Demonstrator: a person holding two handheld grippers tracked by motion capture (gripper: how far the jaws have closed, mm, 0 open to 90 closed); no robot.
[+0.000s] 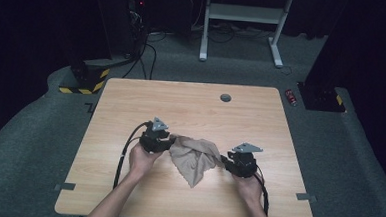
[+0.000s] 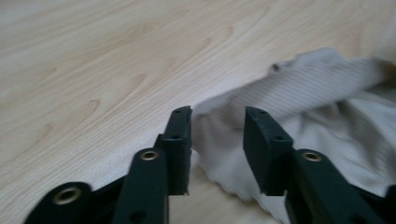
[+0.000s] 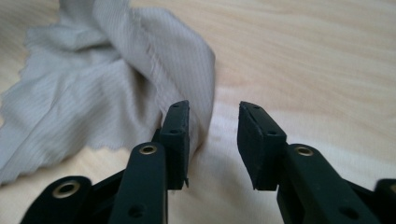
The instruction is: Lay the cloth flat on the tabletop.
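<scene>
L gripper (image 2: 217, 122) jaws apart, beige cloth (image 2: 327, 116) edge btwn, wood table (image 2: 93, 60).

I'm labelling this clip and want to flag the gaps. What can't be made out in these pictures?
- Left tongs: in the high view their own body hides the tips at the cloth.
- Cloth: the right edge of the left gripper view cuts it off; its far folds are blurred.
- Small red thing on the floor: too small to name.
- Room beyond the table: too dark.
</scene>
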